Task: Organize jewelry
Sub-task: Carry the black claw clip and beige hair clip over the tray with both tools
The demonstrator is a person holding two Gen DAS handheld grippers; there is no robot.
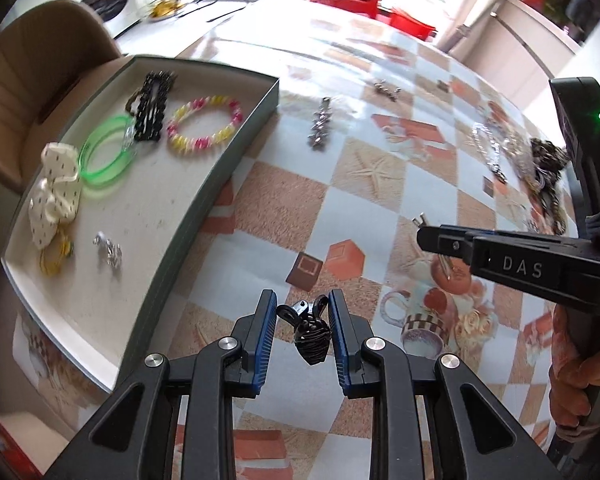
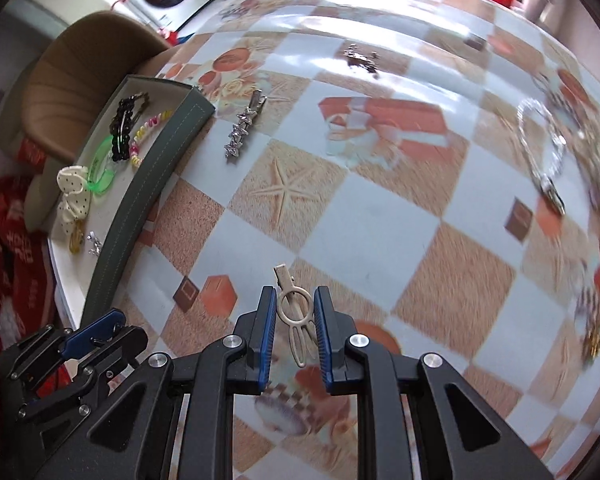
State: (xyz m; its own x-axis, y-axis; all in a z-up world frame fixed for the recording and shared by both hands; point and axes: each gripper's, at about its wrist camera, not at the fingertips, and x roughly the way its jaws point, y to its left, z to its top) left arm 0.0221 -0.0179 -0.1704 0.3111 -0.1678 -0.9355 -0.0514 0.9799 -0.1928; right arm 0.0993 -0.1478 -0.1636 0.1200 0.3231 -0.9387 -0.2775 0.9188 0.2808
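Both grippers are clamped: left gripper (image 1: 303,322) on black clip (image 1: 310,334); right gripper (image 2: 295,318) on beige clip (image 2: 296,314); next, carry both to tray (image 1: 236,148), frame's upper left.

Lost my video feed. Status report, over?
Left gripper shut on black hair claw. Right gripper shut on beige hair clip. Tray left, path unobstructed.

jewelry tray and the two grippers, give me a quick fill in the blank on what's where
1. The left gripper is shut on a small ____ hair claw.
2. The right gripper is shut on a ____ hair clip.
3. The green bangle lies inside the ____.
4. The silver star clip lies on the table, ____ the tray.

Missing words: black; beige; tray; outside
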